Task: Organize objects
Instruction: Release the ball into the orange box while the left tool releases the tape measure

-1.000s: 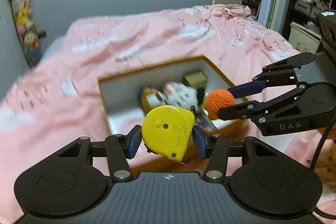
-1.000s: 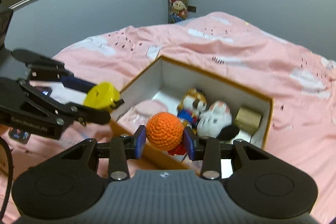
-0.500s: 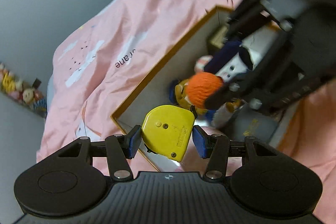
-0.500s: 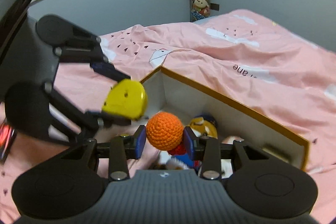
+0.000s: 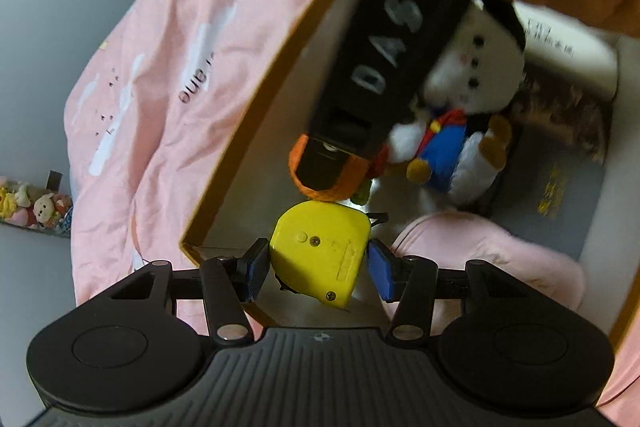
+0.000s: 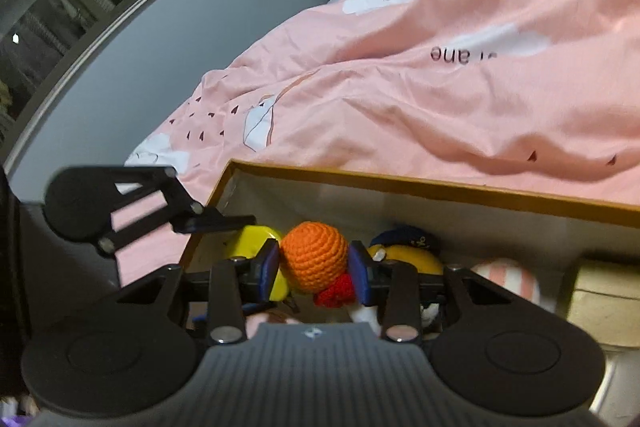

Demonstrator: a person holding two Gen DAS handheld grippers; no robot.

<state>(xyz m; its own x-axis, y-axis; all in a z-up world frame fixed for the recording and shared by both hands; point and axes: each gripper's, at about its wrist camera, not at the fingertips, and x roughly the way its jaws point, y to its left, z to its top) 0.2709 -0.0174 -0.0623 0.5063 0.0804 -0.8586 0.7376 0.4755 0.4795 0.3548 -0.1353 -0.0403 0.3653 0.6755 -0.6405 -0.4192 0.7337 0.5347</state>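
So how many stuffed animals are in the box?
2 show: a white plush in blue overalls mid-box, and a yellow one with a navy cap beyond the right gripper. More may be hidden.

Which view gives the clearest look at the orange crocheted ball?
The right wrist view: the orange crocheted ball sits centred and sharp between the right gripper's blue pads, stitches visible, over the box. In the left wrist view, the ball shows only as an orange rim, mostly hidden behind the right gripper's blurred black body.
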